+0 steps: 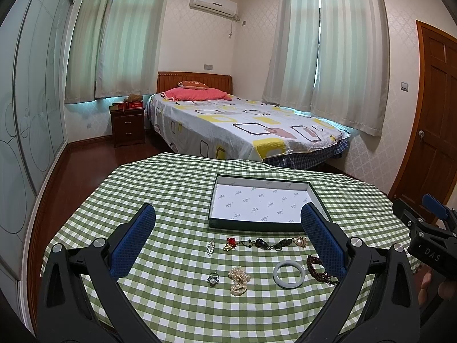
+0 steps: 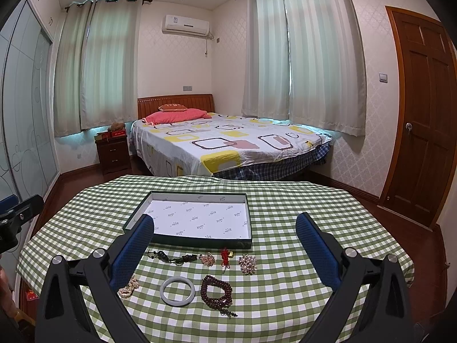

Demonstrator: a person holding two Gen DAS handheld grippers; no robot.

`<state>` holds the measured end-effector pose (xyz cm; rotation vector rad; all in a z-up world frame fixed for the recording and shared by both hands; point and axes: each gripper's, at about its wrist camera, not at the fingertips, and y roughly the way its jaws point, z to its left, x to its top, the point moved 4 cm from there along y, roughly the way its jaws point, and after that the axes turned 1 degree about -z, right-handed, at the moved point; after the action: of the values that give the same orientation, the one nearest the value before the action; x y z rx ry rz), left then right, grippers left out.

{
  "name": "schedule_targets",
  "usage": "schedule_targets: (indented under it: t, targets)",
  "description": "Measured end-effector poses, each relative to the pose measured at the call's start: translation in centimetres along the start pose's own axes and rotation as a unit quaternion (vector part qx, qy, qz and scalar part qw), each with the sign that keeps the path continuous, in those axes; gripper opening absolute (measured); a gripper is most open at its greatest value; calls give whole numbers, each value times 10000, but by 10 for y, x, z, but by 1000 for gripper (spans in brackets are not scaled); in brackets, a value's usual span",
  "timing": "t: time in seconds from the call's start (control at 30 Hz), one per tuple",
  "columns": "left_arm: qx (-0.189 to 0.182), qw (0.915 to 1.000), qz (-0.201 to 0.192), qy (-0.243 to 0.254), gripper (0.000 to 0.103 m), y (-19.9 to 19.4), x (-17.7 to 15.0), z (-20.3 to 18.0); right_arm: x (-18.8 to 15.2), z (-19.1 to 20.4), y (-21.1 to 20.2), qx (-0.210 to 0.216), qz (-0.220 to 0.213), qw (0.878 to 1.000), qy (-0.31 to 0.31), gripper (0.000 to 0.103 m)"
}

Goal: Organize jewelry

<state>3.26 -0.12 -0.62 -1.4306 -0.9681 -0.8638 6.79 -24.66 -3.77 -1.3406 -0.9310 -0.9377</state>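
Both the left gripper (image 1: 228,238) and right gripper (image 2: 224,247) were held wide open, empty, above the tabletop's (image 2: 285,308) near edge. Jewelry (image 2: 177,290) was laid mid-table; beyond it, the tray (image 2: 188,241) was seen.

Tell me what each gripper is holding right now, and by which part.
Nothing is held. The left gripper and the right gripper are both open above the checked tablecloth, with the jewelry lying loose and the tray empty.

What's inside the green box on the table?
The green box holds only its white printed paper lining; no jewelry. The left-wrist view matches, though a claw finger covers the near right corner there.
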Motion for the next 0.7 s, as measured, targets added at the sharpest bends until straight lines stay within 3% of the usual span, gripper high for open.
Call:
schedule_targets:
  t: [0.7]
  targets:
    - [-14, 10000, 43, -12, 99, 1, -1, 1, -1, 0, 0, 8, 2, 10000, -4, 97]
